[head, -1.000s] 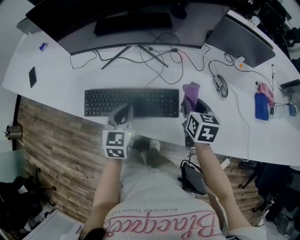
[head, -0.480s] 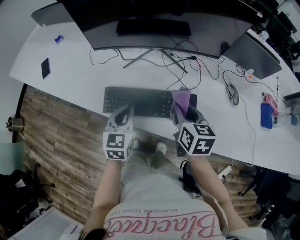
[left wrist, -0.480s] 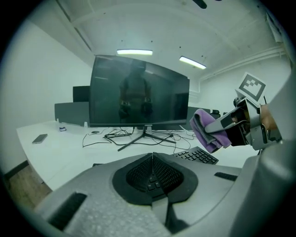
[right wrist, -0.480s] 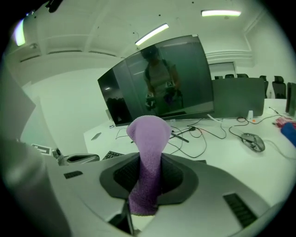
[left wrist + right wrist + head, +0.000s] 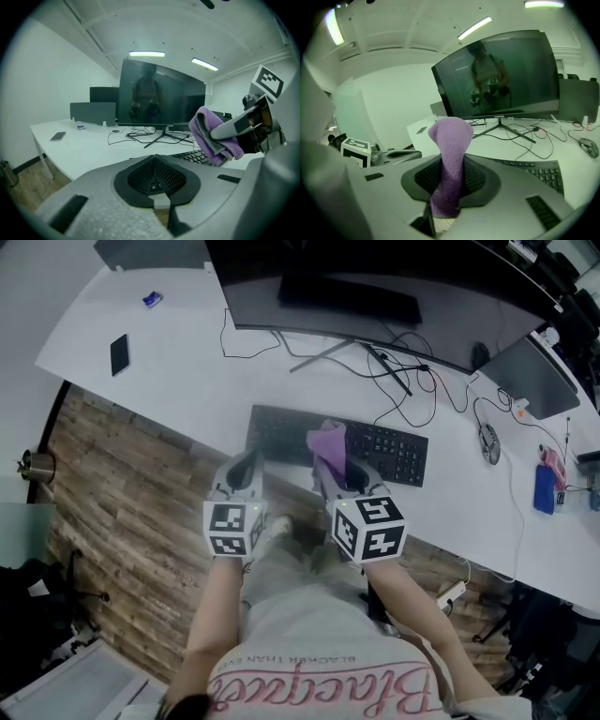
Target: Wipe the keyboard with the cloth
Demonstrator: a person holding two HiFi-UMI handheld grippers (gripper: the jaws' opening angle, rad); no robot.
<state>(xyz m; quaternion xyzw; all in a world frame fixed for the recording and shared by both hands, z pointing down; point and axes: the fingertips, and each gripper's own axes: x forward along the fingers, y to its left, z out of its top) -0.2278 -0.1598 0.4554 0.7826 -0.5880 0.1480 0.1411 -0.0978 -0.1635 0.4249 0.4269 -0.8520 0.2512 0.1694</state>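
A black keyboard (image 5: 375, 448) lies on the white desk (image 5: 187, 371), in front of a wide curved monitor. My right gripper (image 5: 330, 465) is shut on a purple cloth (image 5: 327, 441), which hangs over the keyboard's left half. The same cloth (image 5: 449, 159) rises from between the jaws in the right gripper view, and shows as a folded wad (image 5: 213, 136) at the right of the left gripper view. My left gripper (image 5: 246, 468) is shut and empty, at the desk's front edge just left of the keyboard.
A monitor (image 5: 356, 296) with a splayed stand and tangled cables (image 5: 412, 381) sits behind the keyboard. A mouse (image 5: 488, 442) and a blue object (image 5: 546, 488) lie to the right, a phone (image 5: 119, 353) to the far left. Wood floor lies below the desk edge.
My right gripper has carried the purple cloth leftward along the keyboard, from its right end to its left half. The head view has swung with it. The left gripper stays put.
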